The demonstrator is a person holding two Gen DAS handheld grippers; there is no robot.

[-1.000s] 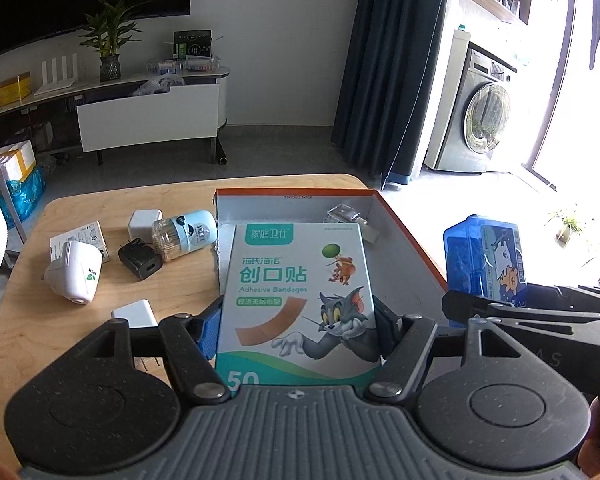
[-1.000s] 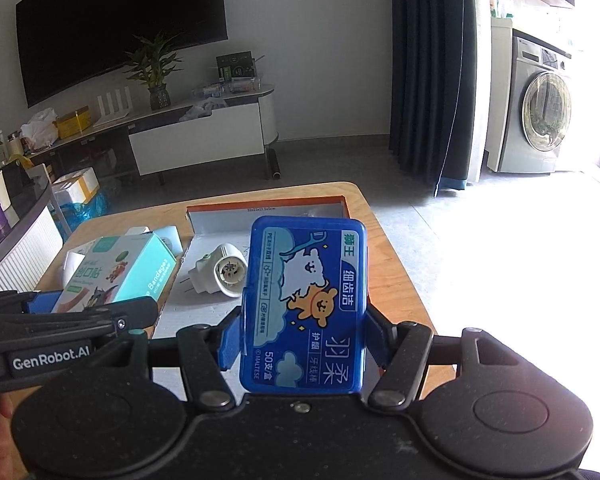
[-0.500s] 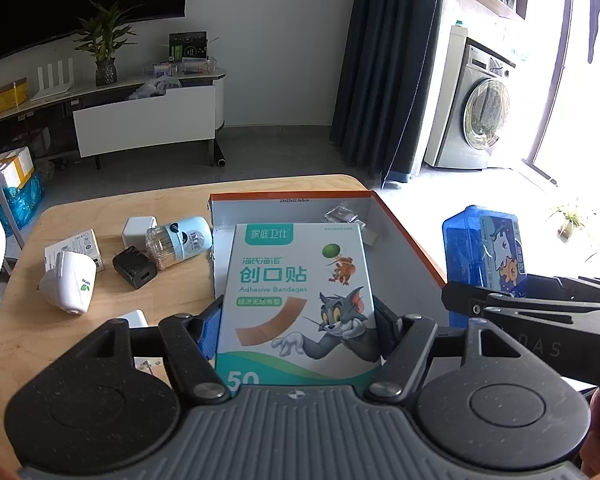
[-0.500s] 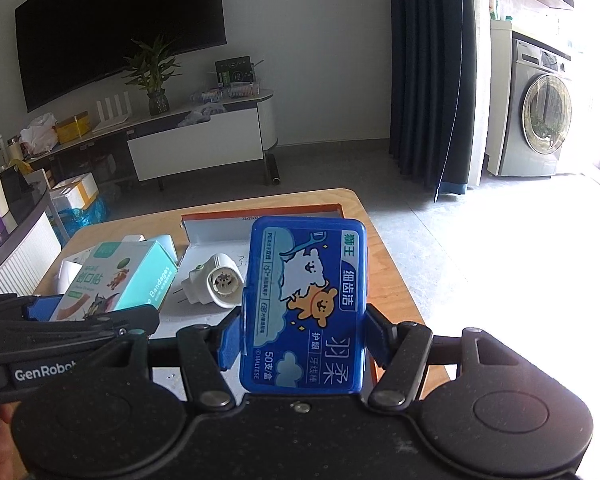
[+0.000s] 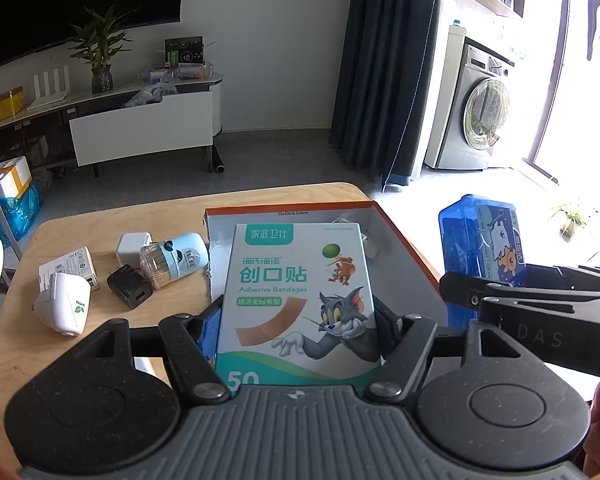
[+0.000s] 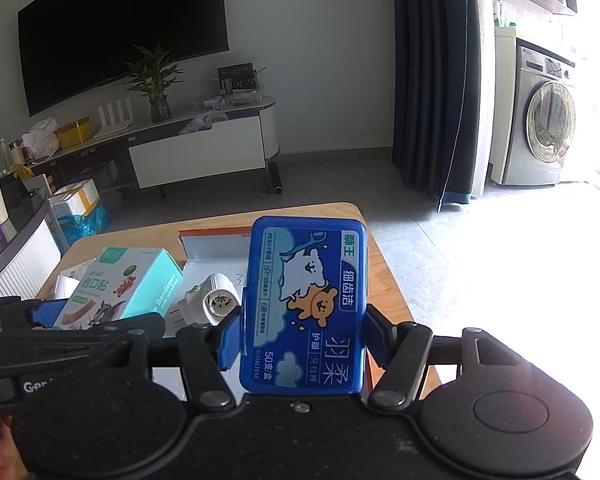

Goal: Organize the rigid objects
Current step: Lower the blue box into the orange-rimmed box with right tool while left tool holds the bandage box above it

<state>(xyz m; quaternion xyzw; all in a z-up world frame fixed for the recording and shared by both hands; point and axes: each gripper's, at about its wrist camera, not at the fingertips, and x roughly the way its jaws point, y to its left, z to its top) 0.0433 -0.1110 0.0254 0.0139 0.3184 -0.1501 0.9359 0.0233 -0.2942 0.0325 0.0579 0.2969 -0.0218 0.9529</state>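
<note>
My left gripper [image 5: 298, 320] is shut on a white and teal adhesive bandage box [image 5: 296, 300], held upright over the open orange-rimmed box [image 5: 404, 240] on the wooden table [image 5: 80, 224]. My right gripper [image 6: 303, 336] is shut on a blue floss-pick case [image 6: 306, 304], held upright over the same box's right side. In the left wrist view that blue case [image 5: 488, 248] hangs to the right of the bandage box. A white plug adapter [image 6: 214, 300] lies inside the orange-rimmed box [image 6: 212, 236].
Left of the box on the table lie a white adapter [image 5: 66, 306], a black charger [image 5: 129, 286], a toothpick jar [image 5: 174, 258], a white cube charger [image 5: 132, 242] and a small white carton [image 5: 66, 266]. The table's far edge drops to the floor.
The table and the box sit slightly lower in both views than a second ago. Both grips are unchanged, and the bandage box and floss case stay side by side.
</note>
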